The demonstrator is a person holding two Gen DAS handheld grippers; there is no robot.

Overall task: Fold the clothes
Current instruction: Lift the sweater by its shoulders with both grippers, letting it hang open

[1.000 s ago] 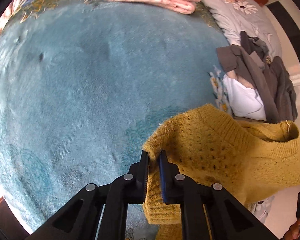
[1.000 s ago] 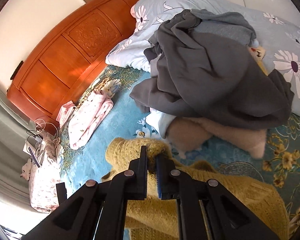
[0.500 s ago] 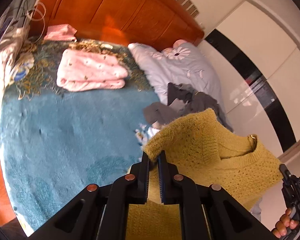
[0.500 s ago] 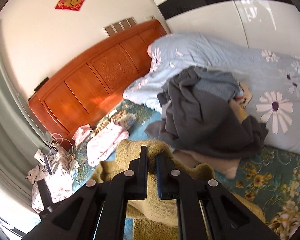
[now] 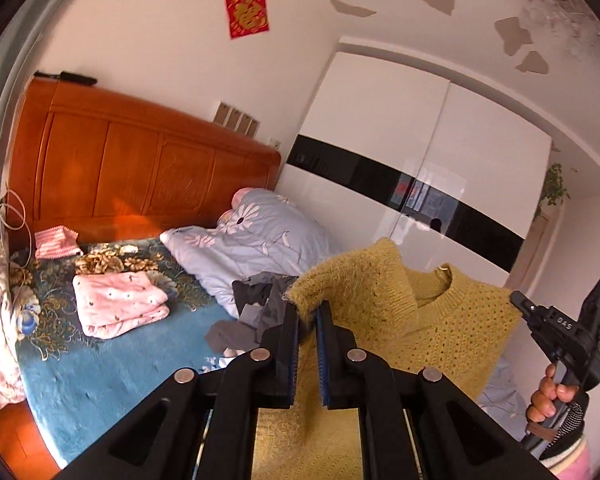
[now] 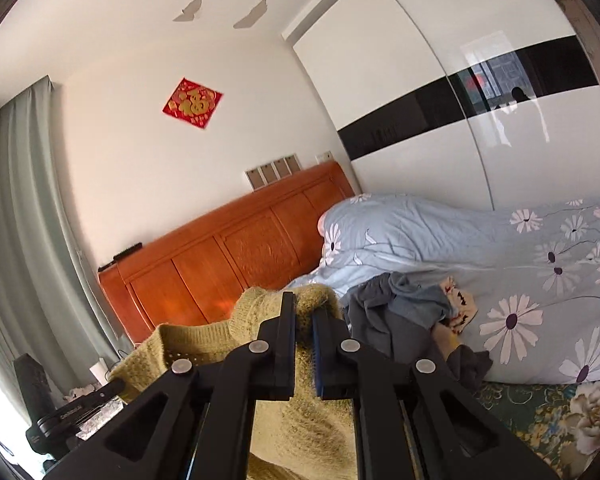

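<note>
A mustard-yellow knitted sweater (image 5: pixel 440 320) hangs in the air between both grippers, its neckline up. My left gripper (image 5: pixel 307 308) is shut on one fuzzy shoulder of it. My right gripper (image 6: pixel 303 300) is shut on the other shoulder of the sweater (image 6: pixel 260 320). In the left wrist view the right gripper's black body (image 5: pixel 560 332) shows at the right edge, held by a hand (image 5: pixel 552 396). In the right wrist view the left gripper's body (image 6: pixel 76 412) shows at the lower left. The sweater's lower part drops out of view below.
A bed with a blue floral blanket (image 5: pixel 100 368) lies below. On it are a folded pink garment (image 5: pixel 120 304), a heap of grey clothes (image 6: pixel 404 320) and a pale blue flowered duvet (image 6: pixel 520 280). A wooden headboard (image 5: pixel 140 176) and a white wardrobe (image 5: pixel 420 152) stand behind.
Both grippers have risen from just above the blanket and tilted up toward level, lifting the sweater off the bed. The views now take in the headboard, wall and wardrobe.
</note>
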